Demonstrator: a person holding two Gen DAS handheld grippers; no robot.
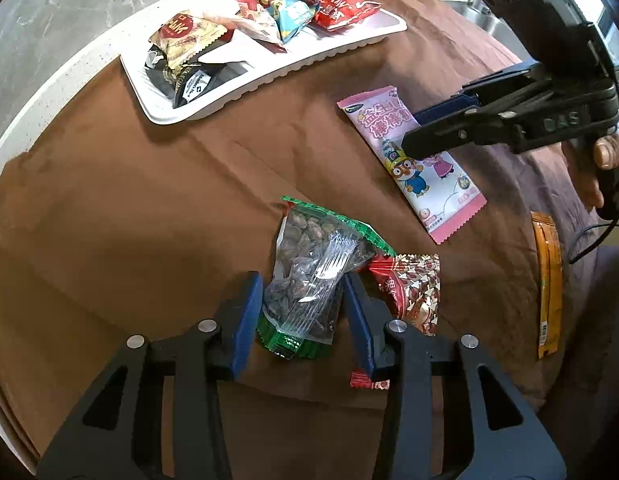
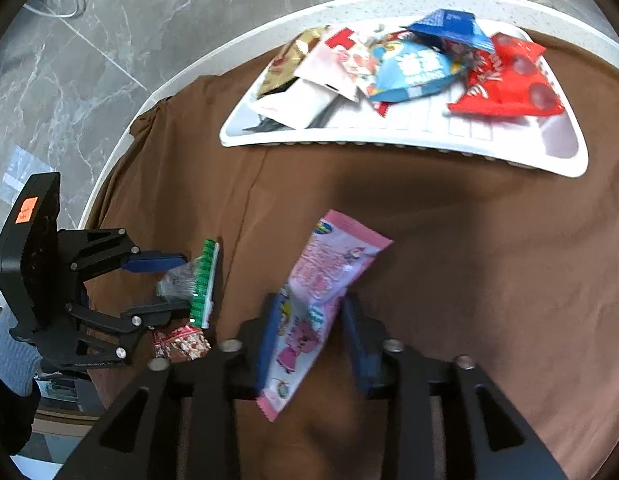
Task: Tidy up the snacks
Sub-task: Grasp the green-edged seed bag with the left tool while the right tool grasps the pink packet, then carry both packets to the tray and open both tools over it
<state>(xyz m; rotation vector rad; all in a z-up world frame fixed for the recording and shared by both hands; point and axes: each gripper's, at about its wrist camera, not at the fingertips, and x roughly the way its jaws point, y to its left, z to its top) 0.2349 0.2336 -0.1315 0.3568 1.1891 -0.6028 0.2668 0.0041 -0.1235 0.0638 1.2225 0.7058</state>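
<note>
— How does the long pink cartoon-printed snack packet (image 2: 309,308) lie?
— Lifted off the brown cloth (image 2: 449,260), its long axis running away towards the white plastic tray (image 2: 565,164), pinched by the right gripper (image 2: 309,320).
— And the left gripper (image 1: 299,308)?
— Clamped on the clear green-edged seed packet (image 1: 309,276), lengthwise between its blue pads.

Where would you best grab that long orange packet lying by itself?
Across its narrow middle, from straight above. The orange stick packet lies flat on the brown cloth, long and slim, clear of other snacks, so jaws can probably straddle its short width.
</note>
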